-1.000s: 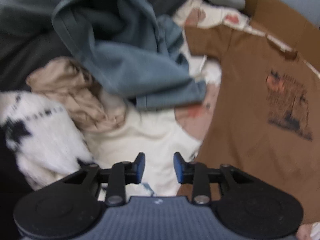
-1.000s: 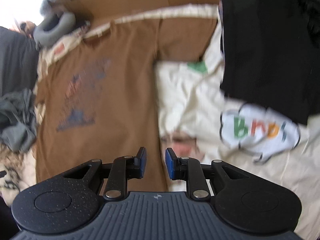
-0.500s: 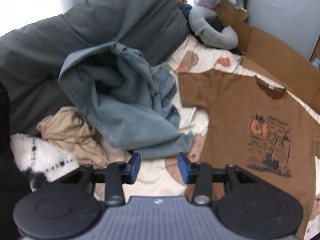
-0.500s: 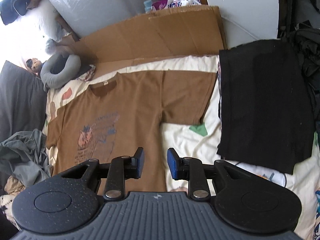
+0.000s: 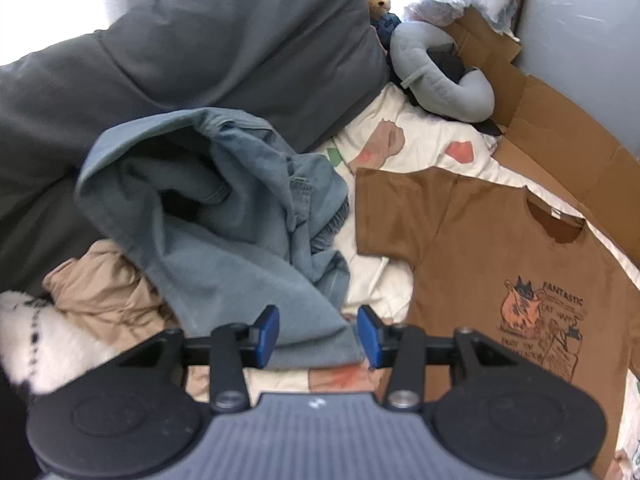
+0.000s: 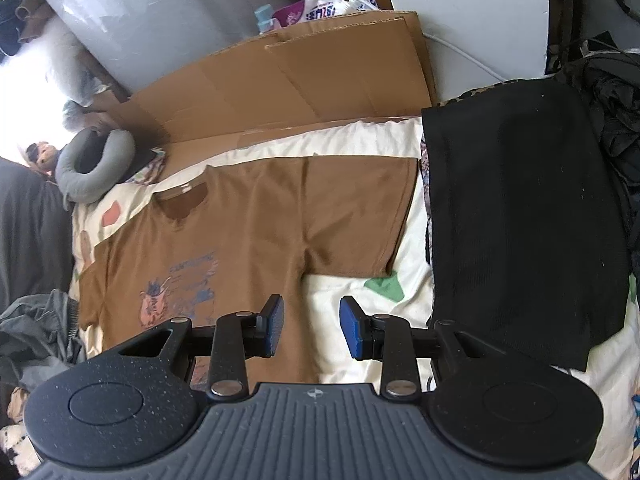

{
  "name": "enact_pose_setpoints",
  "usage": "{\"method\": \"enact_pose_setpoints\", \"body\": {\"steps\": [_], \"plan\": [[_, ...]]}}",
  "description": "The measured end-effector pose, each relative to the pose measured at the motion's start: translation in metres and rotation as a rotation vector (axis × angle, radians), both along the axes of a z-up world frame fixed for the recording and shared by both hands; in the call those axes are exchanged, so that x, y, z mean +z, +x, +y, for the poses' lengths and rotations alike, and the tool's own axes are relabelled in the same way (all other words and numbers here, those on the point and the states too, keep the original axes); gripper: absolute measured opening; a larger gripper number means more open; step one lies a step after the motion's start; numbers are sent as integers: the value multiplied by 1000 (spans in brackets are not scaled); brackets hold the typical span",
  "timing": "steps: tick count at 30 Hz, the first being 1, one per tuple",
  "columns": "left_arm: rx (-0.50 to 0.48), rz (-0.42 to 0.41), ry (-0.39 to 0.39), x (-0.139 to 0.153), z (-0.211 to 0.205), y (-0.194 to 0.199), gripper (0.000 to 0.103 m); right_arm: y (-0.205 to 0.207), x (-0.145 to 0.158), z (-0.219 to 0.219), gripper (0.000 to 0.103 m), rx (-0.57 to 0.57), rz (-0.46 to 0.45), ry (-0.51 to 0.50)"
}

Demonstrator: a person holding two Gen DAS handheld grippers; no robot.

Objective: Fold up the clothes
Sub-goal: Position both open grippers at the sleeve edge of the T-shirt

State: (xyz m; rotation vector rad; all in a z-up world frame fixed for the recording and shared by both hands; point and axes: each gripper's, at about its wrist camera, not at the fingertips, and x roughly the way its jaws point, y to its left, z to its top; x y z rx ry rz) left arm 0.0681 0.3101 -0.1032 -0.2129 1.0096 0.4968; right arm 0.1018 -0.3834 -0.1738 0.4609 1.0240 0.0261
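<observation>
I held my left gripper (image 5: 318, 336) and right gripper (image 6: 311, 332) parted and empty above the bed. The brown T-shirt (image 6: 256, 232) lay flat on the patterned sheet (image 6: 348, 344). Both had risen and opened wider than a second earlier.

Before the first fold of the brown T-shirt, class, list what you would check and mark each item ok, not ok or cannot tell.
1. Brown T-shirt spread flat, print up: ok.
2. Both sleeves laid out: ok.
3. Left gripper jaws open, empty: ok.
4. Right gripper jaws open, empty: ok.
5. Blue-grey garment clear of the shirt: ok, it lies beside it.
6. Bottom hem straight: cannot tell, hidden behind the grippers.
</observation>
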Motion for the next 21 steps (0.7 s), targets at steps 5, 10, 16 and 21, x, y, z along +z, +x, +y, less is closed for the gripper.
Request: {"method": "enact_pose_setpoints", "body": {"steps": [5,10,16,21], "plan": [[-14,6,11,-33,6,32,47,19,-28,-4,38,-27,30,-1],[-26,-10,0,-70,13,59,47,33,-66,-3,38,-61,56,-3],[-13,-38,-33,-118,23,93,47,57,-116,5,38,-90,46,-1],[40,-59,-71,-154,40,115,47,75,-145,20,38,-65,64,-47]]}}
